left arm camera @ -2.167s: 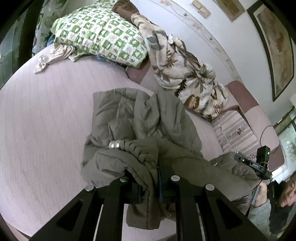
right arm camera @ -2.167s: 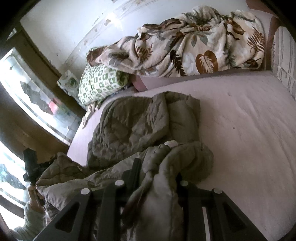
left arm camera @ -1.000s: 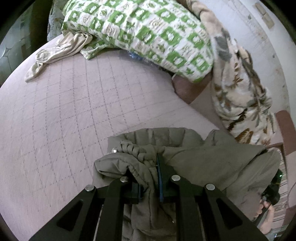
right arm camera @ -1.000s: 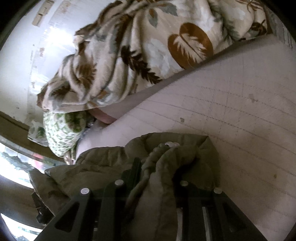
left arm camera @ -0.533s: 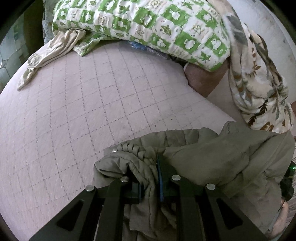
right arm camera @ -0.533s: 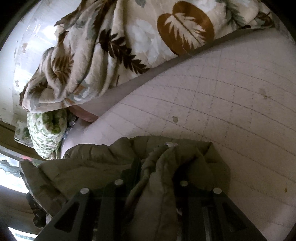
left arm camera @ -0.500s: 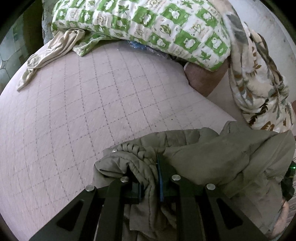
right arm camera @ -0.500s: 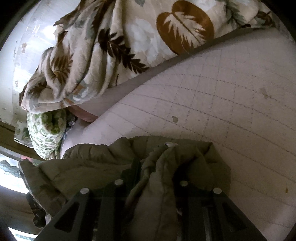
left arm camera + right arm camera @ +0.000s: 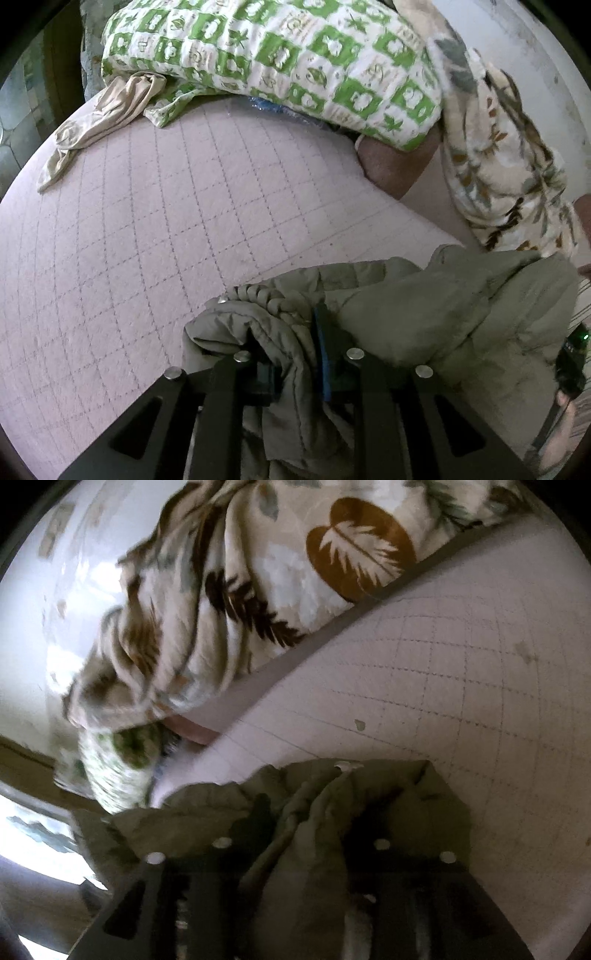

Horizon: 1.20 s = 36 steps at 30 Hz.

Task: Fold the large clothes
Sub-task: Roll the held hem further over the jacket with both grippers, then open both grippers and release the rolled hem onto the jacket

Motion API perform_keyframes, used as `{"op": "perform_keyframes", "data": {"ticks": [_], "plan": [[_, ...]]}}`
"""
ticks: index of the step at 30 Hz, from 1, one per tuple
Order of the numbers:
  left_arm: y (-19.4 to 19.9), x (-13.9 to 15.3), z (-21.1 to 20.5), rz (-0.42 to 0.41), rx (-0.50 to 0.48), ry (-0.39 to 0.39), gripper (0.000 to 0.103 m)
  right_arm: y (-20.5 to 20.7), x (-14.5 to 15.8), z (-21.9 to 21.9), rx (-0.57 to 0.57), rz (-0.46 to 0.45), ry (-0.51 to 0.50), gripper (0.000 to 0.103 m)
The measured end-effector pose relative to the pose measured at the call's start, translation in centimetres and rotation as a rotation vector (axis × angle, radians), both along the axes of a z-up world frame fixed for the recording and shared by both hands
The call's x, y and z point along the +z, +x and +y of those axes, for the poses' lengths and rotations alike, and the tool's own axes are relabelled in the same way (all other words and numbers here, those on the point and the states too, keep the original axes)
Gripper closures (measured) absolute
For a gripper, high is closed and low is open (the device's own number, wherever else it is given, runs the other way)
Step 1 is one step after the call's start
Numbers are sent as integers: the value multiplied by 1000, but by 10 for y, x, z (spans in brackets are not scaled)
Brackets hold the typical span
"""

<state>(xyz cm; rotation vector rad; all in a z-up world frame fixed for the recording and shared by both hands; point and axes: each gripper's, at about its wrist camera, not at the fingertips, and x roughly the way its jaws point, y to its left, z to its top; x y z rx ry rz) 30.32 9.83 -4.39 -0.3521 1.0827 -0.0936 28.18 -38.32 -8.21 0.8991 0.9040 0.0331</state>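
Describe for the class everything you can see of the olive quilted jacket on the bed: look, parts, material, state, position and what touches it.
The olive quilted jacket is a padded, matte, puffy garment with stitched channels, a ribbed gathered edge and small metal snaps. It lies crumpled and doubled over on the pink quilted bed cover, short of the green patterned pillow. A bunched fold sits between the fingers of the left gripper, whose jaws are opening. Another fold lies between the jaws of the right gripper, which are also opening.
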Motion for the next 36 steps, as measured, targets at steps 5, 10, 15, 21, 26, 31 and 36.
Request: {"op": "perform_keyframes", "data": {"ticks": [5,10,15,21,26,31,36], "plan": [[-5,25,7,-22,5,-46,80,-14,22,-5,-36,-64,23,14],[-9,54,14,-35,-9,-102,75,-30,51,-14,-46,-113,-11,9],[-16,76,18,-19,-28,-125,72,-47,73,-10,-9,-132,-64,8],[-28,94,14,-15,-52,-92,57,-66,82,10,70,-126,-133,8],[-42,126,22,-139,-7,-8,6,-77,85,24,109,-117,-154,8],[-59,135,21,-139,-46,-5,6,-86,88,37,139,-117,-168,8],[-82,114,-26,-148,-162,20,6,-88,84,58,181,-92,-214,8]]}}
